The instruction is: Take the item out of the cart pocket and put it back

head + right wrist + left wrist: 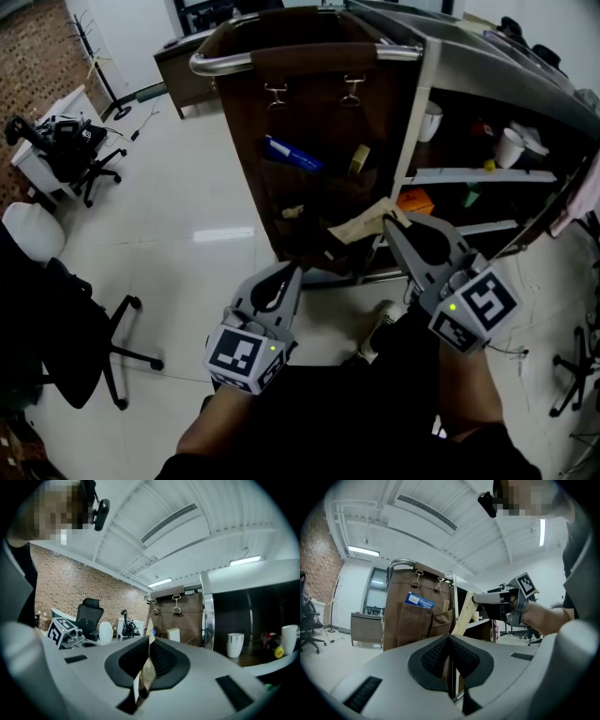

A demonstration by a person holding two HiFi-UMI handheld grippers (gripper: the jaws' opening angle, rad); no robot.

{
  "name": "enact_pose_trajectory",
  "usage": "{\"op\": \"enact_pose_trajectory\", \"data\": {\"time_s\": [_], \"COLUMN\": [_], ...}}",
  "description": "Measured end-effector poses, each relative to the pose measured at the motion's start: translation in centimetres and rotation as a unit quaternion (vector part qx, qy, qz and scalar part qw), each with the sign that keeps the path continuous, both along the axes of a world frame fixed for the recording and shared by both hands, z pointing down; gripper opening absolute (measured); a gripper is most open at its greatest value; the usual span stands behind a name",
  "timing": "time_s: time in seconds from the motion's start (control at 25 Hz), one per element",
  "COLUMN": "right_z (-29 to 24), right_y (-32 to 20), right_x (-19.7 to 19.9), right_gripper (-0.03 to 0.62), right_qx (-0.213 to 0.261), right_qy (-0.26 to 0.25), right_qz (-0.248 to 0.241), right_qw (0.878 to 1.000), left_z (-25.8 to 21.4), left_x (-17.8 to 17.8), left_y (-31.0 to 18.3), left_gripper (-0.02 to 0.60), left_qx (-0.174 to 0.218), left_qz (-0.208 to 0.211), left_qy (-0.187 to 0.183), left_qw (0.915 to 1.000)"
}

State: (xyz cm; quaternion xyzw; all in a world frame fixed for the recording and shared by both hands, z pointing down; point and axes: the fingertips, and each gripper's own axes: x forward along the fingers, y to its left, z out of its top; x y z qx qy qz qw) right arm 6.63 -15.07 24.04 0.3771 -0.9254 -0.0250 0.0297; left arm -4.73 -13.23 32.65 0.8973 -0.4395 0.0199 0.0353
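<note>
right tool (392, 223) clamped on the top edge of the flat tan item (361, 228), so the sheet hangs free. item looks clear of the cart pocket (309, 202), just in front of it. left tool (294, 270) closed and empty below the pocket, out of the way. judged next: reinsert.

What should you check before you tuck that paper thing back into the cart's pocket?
1. Grip on the paper item: ok. The right gripper has its jaws shut on it.
2. Paper item fully out of the pockets: cannot tell. In the head view its far end overlaps them.
3. Left gripper free to help: ok. Its jaws are together with nothing between them.
4. Brown organizer hanging from the cart rail by its clips: ok.
5. Pocket free for the paper item: cannot tell. A blue box already sits in one upper pocket.
</note>
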Motion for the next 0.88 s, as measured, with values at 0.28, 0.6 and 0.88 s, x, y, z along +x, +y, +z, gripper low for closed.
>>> {"op": "enact_pose_trajectory", "data": {"time_s": [0.28,0.6,0.88], "right_z": [3.6,8.7,12.1], "right_y": [2.1,3.3,2.9], "right_x": [1.2,0.7,0.2], "right_gripper": [0.017,0.017,0.017], "right_qx": [-0.035,-0.082,-0.105], "right_qy": [0.003,0.008,0.022], "right_qz": [0.01,0.007,0.009], "right_qw": [0.999,0.997,0.994], "left_z": [-0.3,-0.1,-0.1], "left_x": [0.3,0.9,1.3], "left_y": [0.6,1.1,1.2], "left_gripper": [0.0,0.0,0.0], "left_qx": [-0.002,0.002,0.008], "left_qz": [0.0,0.008,0.015], "left_qy": [0.0,-0.003,-0.005], "left_qw": [1.0,1.0,0.9998]}}
